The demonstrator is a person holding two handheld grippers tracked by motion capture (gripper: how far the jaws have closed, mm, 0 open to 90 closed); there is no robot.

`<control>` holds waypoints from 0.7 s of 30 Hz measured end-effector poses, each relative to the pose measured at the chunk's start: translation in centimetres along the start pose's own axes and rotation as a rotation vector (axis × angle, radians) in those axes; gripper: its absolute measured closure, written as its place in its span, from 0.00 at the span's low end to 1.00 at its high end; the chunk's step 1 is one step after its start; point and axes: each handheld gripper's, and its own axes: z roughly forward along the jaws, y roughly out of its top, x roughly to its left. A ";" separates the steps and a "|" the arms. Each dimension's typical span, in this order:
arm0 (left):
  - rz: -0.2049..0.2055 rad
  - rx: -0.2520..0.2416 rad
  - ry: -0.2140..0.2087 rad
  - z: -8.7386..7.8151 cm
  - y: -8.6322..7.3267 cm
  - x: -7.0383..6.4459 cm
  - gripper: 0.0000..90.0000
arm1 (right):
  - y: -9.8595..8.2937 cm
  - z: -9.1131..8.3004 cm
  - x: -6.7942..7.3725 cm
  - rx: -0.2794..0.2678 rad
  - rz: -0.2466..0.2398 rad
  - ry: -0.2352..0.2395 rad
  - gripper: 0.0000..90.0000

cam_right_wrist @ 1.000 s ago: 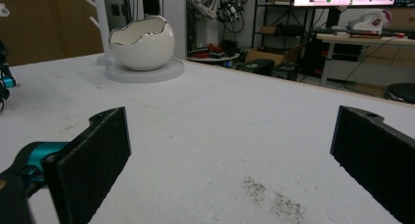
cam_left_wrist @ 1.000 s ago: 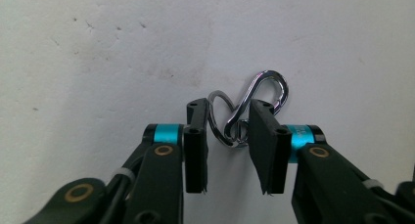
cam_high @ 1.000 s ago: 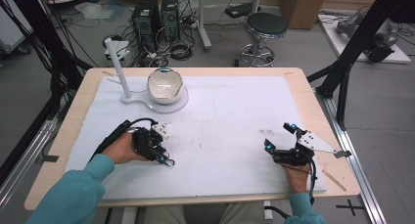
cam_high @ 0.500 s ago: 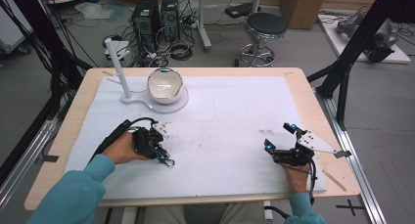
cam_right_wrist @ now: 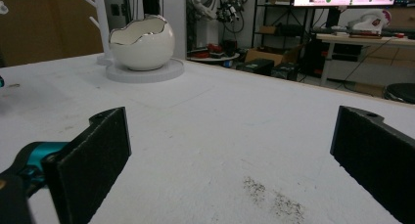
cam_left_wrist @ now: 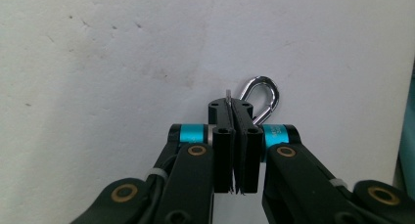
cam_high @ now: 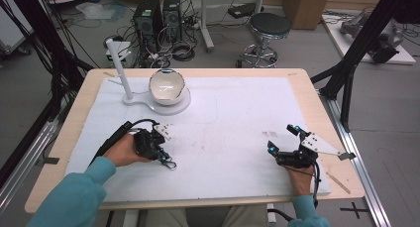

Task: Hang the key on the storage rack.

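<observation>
One carabiner [cam_left_wrist: 262, 98] between left fingers [cam_left_wrist: 222, 150]

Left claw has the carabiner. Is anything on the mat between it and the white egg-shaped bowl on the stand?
Nothing visible. The left claw, shut on the silver carabiner, sits near the mat's front left; the white bowl is farther back on its round base beside the post. The mat between them is bare.

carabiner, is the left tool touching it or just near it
Touching. In the left gripper view the left tool has its jaws shut on the silver carabiner, whose loop sticks out past the tips above the white mat.
</observation>
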 end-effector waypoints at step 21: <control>0.020 -0.072 0.011 -1.8 -0.3 0.2 0.98 | 0.0 0.0 -0.1 -0.004 -0.006 -0.002 0.01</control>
